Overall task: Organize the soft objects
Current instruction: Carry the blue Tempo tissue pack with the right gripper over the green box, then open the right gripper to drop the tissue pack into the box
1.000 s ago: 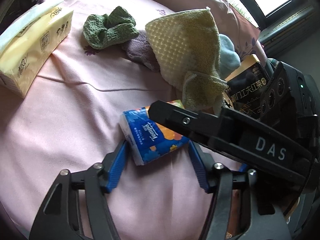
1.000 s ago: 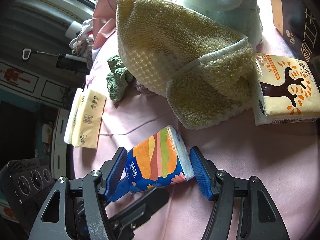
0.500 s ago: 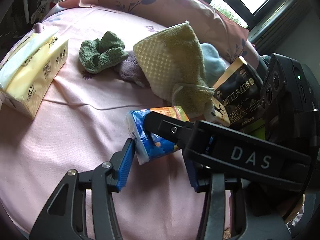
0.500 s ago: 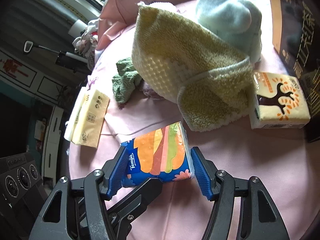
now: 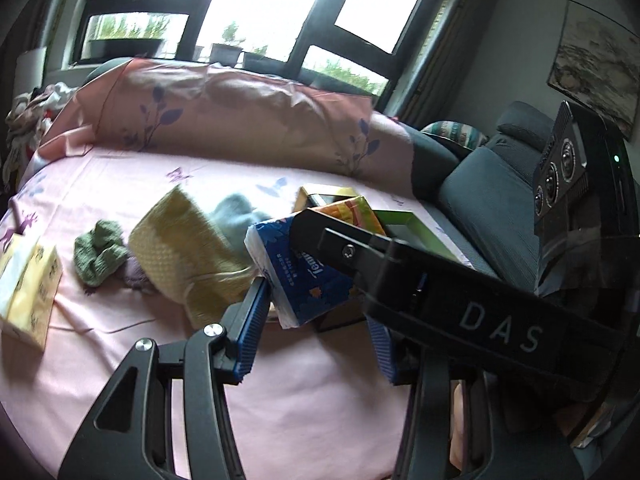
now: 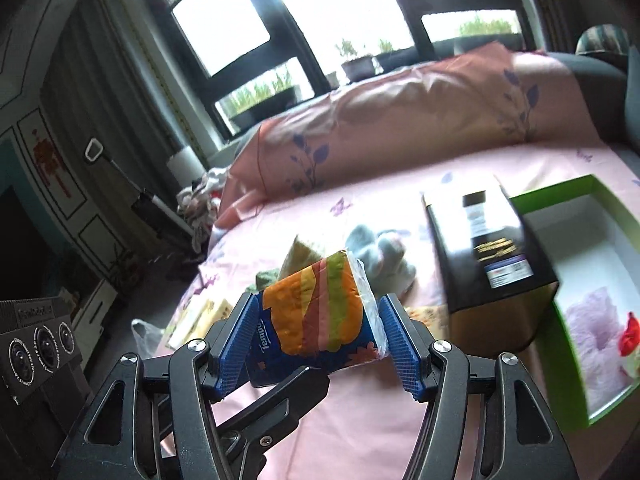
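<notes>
My right gripper (image 6: pixel 318 338) is shut on a blue and orange Tempo tissue pack (image 6: pixel 320 320) and holds it in the air above the pink bed. The pack also shows in the left wrist view (image 5: pixel 304 272), between the blue pads of my left gripper (image 5: pixel 316 336), which is open and does not press on it. On the bed lie a yellow towel (image 5: pixel 180 248), a green knitted cloth (image 5: pixel 98 252), a light blue soft thing (image 5: pixel 236 212) and a purple cloth (image 5: pixel 134 274).
A yellow tissue box (image 5: pixel 26 284) lies at the bed's left. A black and gold carton (image 6: pixel 490 256) stands beside an open green box (image 6: pixel 592 276) with a white inside. Pink pillows (image 5: pixel 224 116) line the far side. A grey sofa (image 5: pixel 484 200) is at the right.
My right gripper closed on the tissue pack and lifted it off the bed. Both cameras tilted up, so the windows and pillows came into view.
</notes>
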`<state>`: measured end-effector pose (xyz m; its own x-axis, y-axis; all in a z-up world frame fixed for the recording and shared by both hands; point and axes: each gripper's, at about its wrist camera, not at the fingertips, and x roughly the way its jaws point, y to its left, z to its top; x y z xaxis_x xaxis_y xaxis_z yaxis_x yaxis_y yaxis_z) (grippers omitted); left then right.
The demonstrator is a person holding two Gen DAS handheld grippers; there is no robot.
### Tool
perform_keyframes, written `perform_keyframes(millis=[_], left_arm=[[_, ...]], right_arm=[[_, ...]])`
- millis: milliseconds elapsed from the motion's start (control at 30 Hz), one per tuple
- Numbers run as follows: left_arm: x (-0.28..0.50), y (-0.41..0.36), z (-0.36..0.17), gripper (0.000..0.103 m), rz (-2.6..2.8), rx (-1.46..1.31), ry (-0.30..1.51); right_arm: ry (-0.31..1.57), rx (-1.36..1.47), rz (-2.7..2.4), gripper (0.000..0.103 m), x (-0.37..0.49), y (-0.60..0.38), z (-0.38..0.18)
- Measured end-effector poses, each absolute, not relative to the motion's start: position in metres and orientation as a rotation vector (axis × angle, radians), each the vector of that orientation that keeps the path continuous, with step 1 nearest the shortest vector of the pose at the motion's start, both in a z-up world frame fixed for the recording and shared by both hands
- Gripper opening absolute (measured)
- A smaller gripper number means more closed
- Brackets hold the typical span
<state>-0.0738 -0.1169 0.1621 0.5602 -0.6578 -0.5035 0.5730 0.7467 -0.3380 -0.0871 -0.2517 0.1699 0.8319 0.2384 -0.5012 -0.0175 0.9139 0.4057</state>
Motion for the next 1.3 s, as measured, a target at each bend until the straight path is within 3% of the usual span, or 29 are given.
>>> perform_keyframes(millis=[233, 633, 733, 1167, 1300], left_arm=[[-0.096, -0.209, 0.177, 0.046, -0.900, 0.030, 0.572], [-0.093, -0.304, 0.158, 0.047, -1.009, 0.108, 0.615], [-0.084, -0.321, 0.149, 0.042, -0.978, 0.111, 0.678], [-0.072, -0.310, 0.157, 0.045, -0.947, 0.012, 0.773], [-0.076, -0.278, 0.172, 0.057, -0.922, -0.028, 0.727]], right_arm=[[0.410, 0.592, -0.013, 0.066, -0.135, -0.345, 0.170], [0.229, 0.931, -0.119, 0.066, -0.176, -0.436, 0.127], [0.243, 0.948, -0.171, 0.066, -0.176, -0.443, 0.120], [0.252, 0.920, -0.291, 0.066, -0.185, -0.447, 0.121], [0.293, 0.898, -0.311, 0.066, -0.180, -0.443, 0.123]])
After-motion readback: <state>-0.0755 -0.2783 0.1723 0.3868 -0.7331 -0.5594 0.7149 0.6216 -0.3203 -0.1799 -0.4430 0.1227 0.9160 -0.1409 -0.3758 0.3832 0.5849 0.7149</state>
